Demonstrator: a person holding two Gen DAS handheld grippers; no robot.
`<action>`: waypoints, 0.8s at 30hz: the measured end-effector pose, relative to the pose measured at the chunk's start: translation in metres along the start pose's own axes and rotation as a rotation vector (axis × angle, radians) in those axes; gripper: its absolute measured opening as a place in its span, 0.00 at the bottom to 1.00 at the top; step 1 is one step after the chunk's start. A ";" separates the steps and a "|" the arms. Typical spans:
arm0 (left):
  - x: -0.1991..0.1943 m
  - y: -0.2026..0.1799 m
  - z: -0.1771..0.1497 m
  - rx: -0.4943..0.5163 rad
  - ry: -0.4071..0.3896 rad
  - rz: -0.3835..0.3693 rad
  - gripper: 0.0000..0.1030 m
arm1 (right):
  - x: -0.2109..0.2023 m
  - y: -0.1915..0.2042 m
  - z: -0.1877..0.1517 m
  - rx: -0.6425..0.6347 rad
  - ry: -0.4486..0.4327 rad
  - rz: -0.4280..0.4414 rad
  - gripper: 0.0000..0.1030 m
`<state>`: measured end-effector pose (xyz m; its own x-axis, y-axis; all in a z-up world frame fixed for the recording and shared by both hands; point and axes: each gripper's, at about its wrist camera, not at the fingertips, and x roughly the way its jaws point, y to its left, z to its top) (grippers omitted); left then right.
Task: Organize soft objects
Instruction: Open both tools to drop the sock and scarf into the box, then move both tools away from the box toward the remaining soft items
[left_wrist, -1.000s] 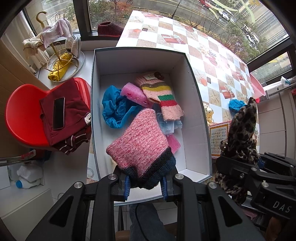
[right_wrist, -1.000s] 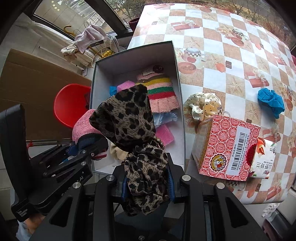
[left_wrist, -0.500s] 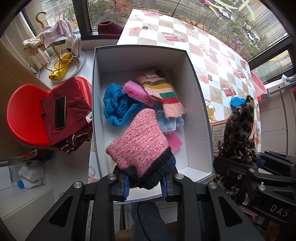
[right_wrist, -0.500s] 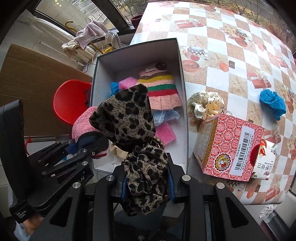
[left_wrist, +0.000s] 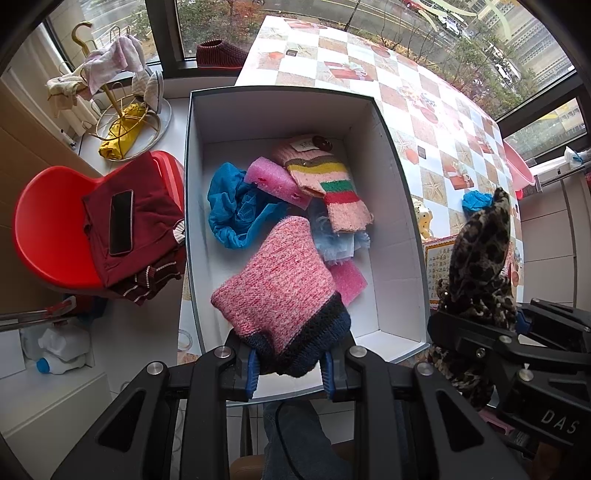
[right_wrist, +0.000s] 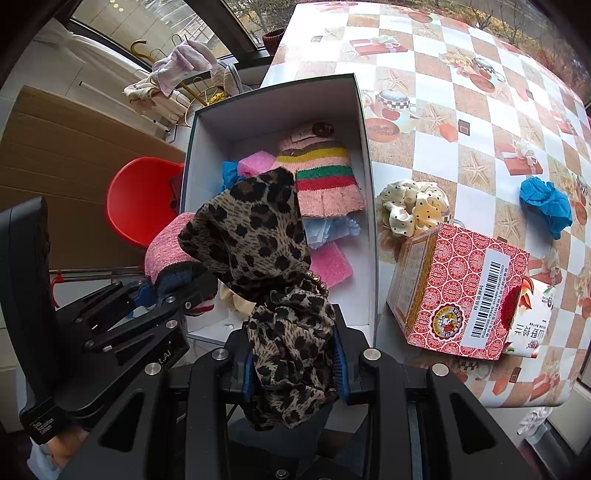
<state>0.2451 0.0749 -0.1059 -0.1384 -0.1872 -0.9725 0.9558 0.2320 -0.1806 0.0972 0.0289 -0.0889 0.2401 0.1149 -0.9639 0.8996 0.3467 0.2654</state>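
My left gripper (left_wrist: 291, 363) is shut on a pink knit hat (left_wrist: 275, 286) by its dark blue cuff, held above the near end of a white open box (left_wrist: 273, 110). My right gripper (right_wrist: 293, 363) is shut on a leopard-print scarf (right_wrist: 258, 229), which drapes up in front of the box (right_wrist: 277, 107). Inside the box lie a striped knit hat (left_wrist: 325, 177), a blue cloth (left_wrist: 229, 210), pink sponges (left_wrist: 273, 179) and a pale blue fabric (left_wrist: 340, 243). On the table beside the box rest a cream polka-dot scrunchie (right_wrist: 410, 206) and a blue cloth (right_wrist: 546, 203).
A red patterned carton (right_wrist: 458, 291) stands on the checked tablecloth (right_wrist: 480, 74) right of the box. Left of the box is a red chair (left_wrist: 48, 229) with dark red clothes and a phone (left_wrist: 121, 221). A wire rack (left_wrist: 122, 122) with cloths sits behind.
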 end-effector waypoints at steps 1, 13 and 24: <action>0.001 0.000 0.000 0.001 0.001 0.001 0.28 | 0.000 0.000 0.000 -0.002 0.001 -0.001 0.32; 0.011 -0.003 0.000 0.015 0.035 0.064 0.78 | 0.008 0.011 0.015 -0.027 -0.008 -0.040 0.61; 0.012 0.003 0.005 -0.033 0.046 0.052 1.00 | -0.006 0.007 0.021 -0.008 -0.045 -0.033 0.87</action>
<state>0.2476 0.0685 -0.1169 -0.1011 -0.1305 -0.9863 0.9529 0.2722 -0.1337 0.1098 0.0116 -0.0815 0.2266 0.0616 -0.9720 0.9045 0.3569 0.2334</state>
